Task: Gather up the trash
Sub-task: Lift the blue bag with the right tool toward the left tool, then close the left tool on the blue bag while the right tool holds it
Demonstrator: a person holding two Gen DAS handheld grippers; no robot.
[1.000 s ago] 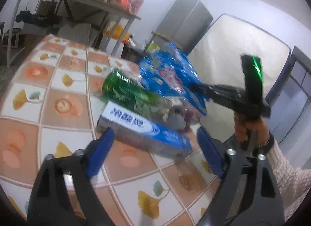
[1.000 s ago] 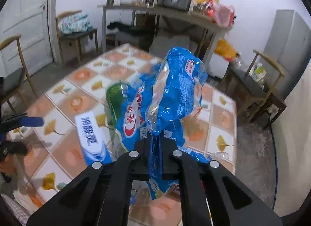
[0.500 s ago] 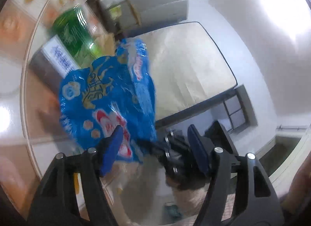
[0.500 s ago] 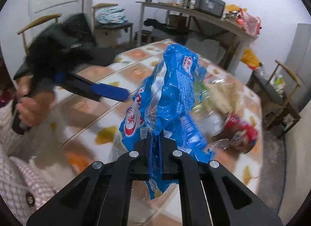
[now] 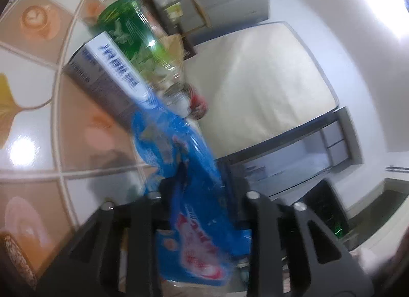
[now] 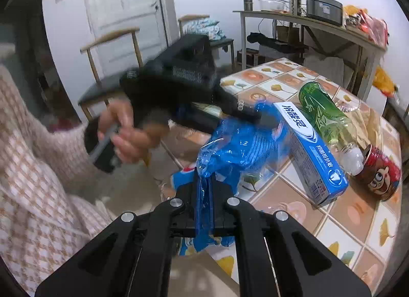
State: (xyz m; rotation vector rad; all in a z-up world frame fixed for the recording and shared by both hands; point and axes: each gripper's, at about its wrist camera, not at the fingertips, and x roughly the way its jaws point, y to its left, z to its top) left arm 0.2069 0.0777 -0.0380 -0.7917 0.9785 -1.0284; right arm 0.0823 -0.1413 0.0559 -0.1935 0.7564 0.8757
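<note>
A crumpled blue plastic snack bag [image 6: 242, 148] hangs at the near edge of the tiled table [image 6: 358, 215]. My right gripper [image 6: 204, 184] is shut on its lower end. My left gripper [image 6: 265, 119] comes in from the left, its jaws closing on the bag's upper end. In the left wrist view the bag [image 5: 189, 148] fills the gap between the left gripper's [image 5: 198, 182] fingers. Behind the bag lie a blue toothpaste box [image 6: 311, 153], a green plastic bottle [image 6: 324, 115] and a red can [image 6: 378, 176].
A person's hand [image 6: 127, 138] and checked sleeve [image 6: 38, 169] hold the left tool. Wooden chairs [image 6: 110, 66] and a door stand at the left. A loaded side table [image 6: 306, 20] is at the back. A mattress [image 5: 255, 87] leans on the wall.
My left gripper swung in beside the bag and narrowed its jaws around it. My right gripper carried the bag toward the table's near edge and lowered it.
</note>
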